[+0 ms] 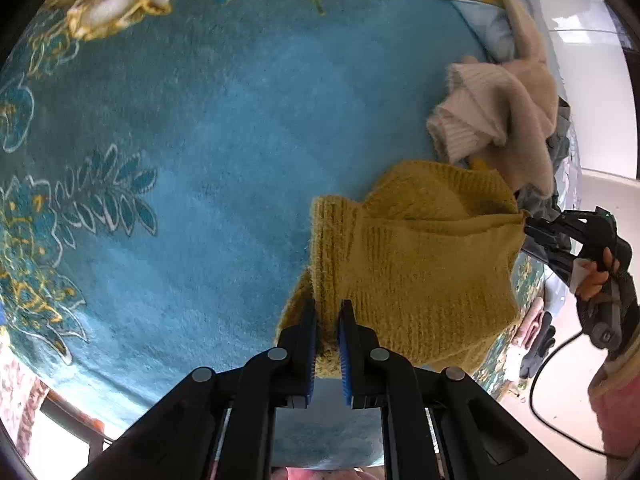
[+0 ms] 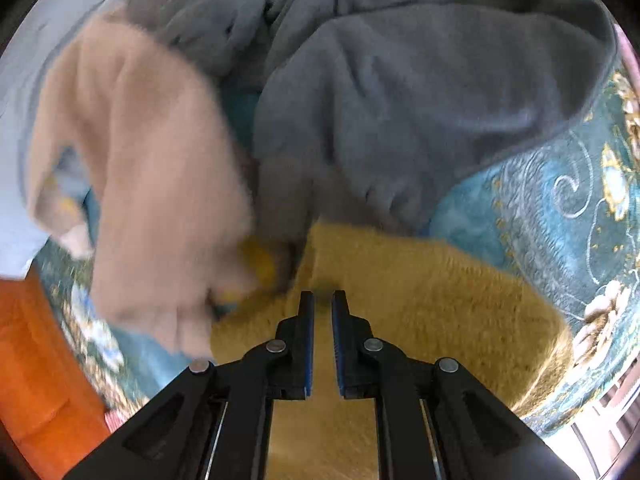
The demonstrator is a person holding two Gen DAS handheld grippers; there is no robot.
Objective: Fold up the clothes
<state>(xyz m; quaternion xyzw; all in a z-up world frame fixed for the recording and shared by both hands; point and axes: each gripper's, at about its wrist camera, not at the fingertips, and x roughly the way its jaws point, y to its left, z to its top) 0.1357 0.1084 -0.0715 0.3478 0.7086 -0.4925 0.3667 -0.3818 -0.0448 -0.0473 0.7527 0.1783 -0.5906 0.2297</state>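
A mustard-yellow knitted sweater (image 1: 416, 264) is stretched above a blue floral-patterned cloth surface (image 1: 224, 152). My left gripper (image 1: 328, 320) is shut on the sweater's near edge, with yellow knit pinched between its blue pads. In the left wrist view my right gripper (image 1: 530, 228), held by a hand (image 1: 596, 276), pinches the sweater's far right corner. In the right wrist view the right gripper (image 2: 322, 300) has its fingers close together over the yellow sweater (image 2: 420, 320), which fills the space beneath them.
A beige fluffy sweater (image 1: 504, 108) lies crumpled just beyond the yellow one, also blurred in the right wrist view (image 2: 152, 168). A grey fleece garment (image 2: 420, 92) is heaped behind it, beside a light blue garment (image 1: 486, 28). An orange object (image 2: 36, 368) sits low left.
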